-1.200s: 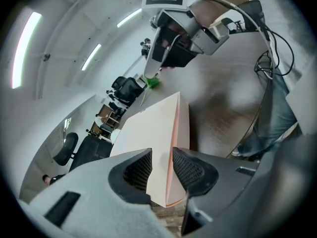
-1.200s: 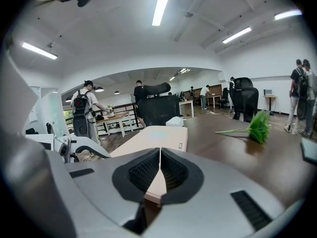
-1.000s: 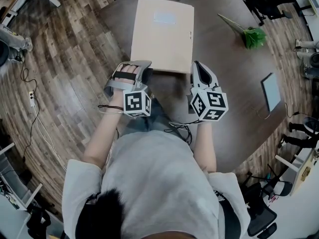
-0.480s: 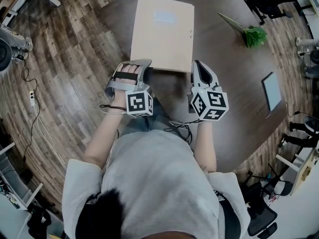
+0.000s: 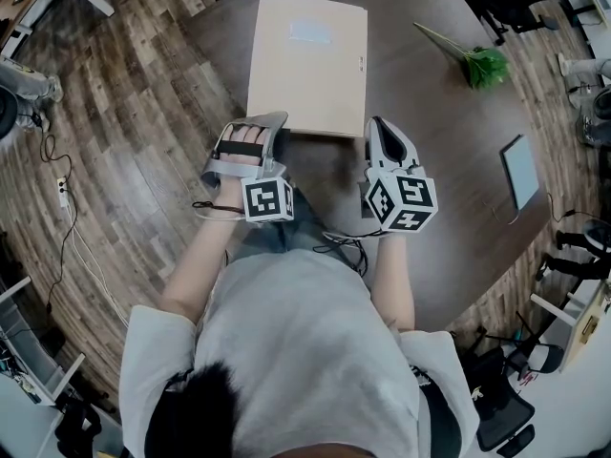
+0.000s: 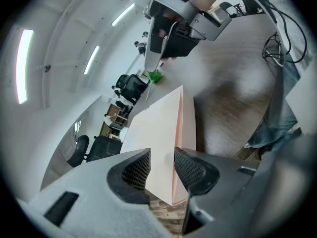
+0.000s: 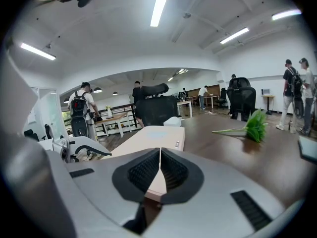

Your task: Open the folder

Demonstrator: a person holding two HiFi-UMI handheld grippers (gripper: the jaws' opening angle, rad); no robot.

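Folder (image 5: 307,65) lay shut on the bench (image 5: 430,113), long axis running straight ahead of your jaws. Your left gripper (image 6: 162,168) had just been opening, jaws wide around its near corner, unpressed; right gripper (image 7: 159,171) jaws together, empty.

Both bare forearms (image 5: 196,256) reach forward from the torso, roughly parallel, each hand carrying a gripper angled downward. The left hand (image 5: 241,146) is wrapped around its handle under a black strap (image 5: 243,148). The left gripper (image 5: 283,124) is rolled to one side, and its marker cube (image 5: 267,199) faces up. Its fingers (image 6: 136,170) stand apart and have just been opening; the near corner of the folder (image 6: 163,133) shows in the gap between them, with neither pad pressing on it. The right gripper (image 5: 374,125) sits level with the left and points a little less steeply. Its fingers (image 7: 143,172) are closed against each other along a thin line.
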